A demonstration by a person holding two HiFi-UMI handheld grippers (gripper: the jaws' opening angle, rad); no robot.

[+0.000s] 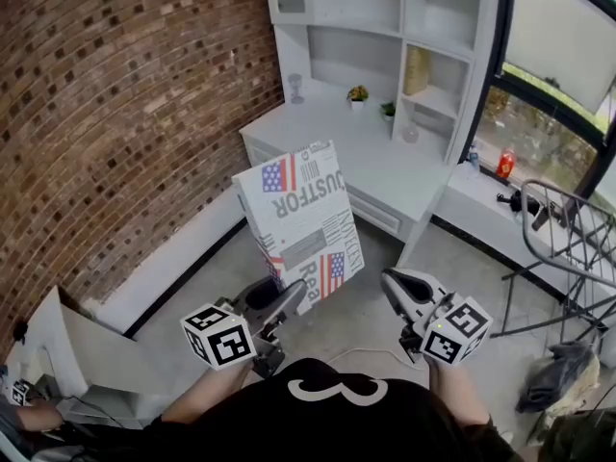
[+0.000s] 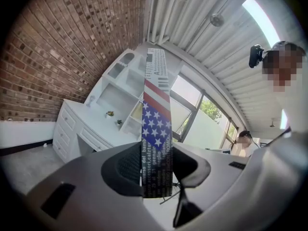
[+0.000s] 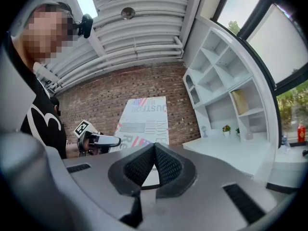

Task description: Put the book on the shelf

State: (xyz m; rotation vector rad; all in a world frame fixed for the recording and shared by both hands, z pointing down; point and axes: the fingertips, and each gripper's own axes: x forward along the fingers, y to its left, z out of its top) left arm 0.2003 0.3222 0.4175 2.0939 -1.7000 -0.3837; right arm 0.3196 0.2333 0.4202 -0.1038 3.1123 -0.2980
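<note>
The left claw [image 2: 156, 172] is clamping the book [image 1: 300, 215] at its lower edge, pads pressing on both covers, and is holding it upright in the air over the floor. Beside it, the right claw [image 3: 154, 165] is carrying nothing, its ribbed pads touching each other. The pickup is looking done; carrying and placing are remaining. The book is thin, flat and glossy, white with flag print, and is likely flexing easily. Farther off, the smooth white table [image 1: 327, 138] and the boxy painted shelf [image 1: 438, 37] above it are standing well apart from the book.
</note>
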